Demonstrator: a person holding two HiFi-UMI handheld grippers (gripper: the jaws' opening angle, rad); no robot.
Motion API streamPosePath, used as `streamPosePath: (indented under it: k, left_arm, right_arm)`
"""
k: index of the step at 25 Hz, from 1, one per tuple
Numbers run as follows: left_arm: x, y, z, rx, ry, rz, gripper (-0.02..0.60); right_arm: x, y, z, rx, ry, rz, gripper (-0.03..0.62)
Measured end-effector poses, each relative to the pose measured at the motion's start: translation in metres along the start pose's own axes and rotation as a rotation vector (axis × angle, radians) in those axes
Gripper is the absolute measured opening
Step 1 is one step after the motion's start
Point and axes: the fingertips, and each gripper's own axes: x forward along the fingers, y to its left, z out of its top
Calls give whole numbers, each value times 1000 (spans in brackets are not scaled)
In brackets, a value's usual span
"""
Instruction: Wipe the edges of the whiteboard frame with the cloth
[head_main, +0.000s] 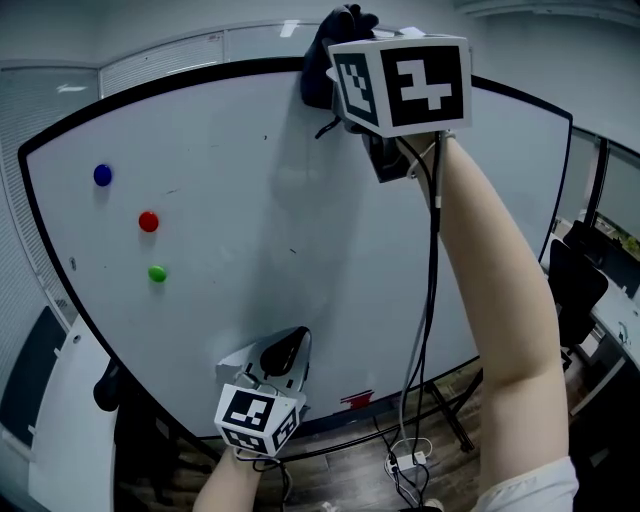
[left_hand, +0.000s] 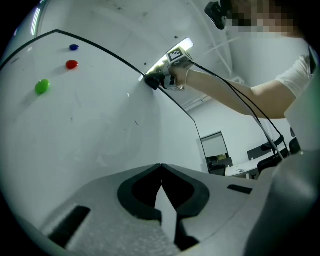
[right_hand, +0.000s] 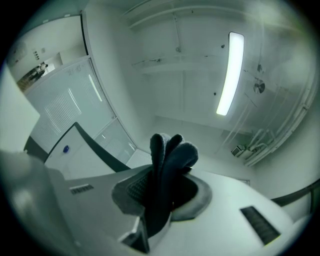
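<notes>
I'm running two grippers on one whiteboard (head_main: 300, 230). I'm holding the right gripper (right_hand: 161, 180) up at the top centre of the head view, arm stretched out. Its jaws are clamping one dark cloth (right_hand: 172, 150), which is bunching up in folds and sticking out past the tips. In the left gripper view the cloth is sitting right on the black frame (right_hand: 101, 145), on the top edge of the board. In the head view it's overlapping that same top edge, just left of the marker cube.

I'm keeping the left gripper (left_hand: 161, 172) low, at the bottom centre of the head view and near the board's lower edge. Its jaws are pressing together at the tips with nothing between them. It's pointing at the white surface, but I can't tell whether it's touching.

I'm counting three magnets on the left part of the board, all well apart from the cloth: one blue magnet (head_main: 103, 175) highest, one red magnet (head_main: 148, 221) below it and one green magnet (head_main: 157, 273) lowest. One light strip (right_hand: 229, 75) is glowing in the upper right of the right gripper view.
</notes>
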Motion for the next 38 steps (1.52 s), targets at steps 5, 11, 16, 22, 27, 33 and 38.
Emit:
streamPosePath:
  k: [5,11,16,22,27,33,38]
  left_arm:
    - [33,-9,-3,-23,-31,-8,17]
    - [101,-66,0,-5,-40,12,18]
    - [146,-95,3,-65,-81,48,17]
    - [193,-145,-11,-79,-49,107,17]
    - [227,-186,-11,-127,-71,160,18]
    - [245,-210,-21,-132,-34,181,18]
    - [255,-214,-27,-144,-4,157,18]
  right_arm:
    - [5,-17,-14,-9,-16,21,67]
    - [-15,-81,-30,-1,-60,92,67]
    - [-26,-123,-45,1,-85,110,67]
    - [-43,-195,-70,-3,-81,125,67]
    - [-52,-248,-86,43,-84,144,67]
    - [-63,-283,-99,75,-83,106,67]
    - [-66,-302,-108,68,-64,86,67]
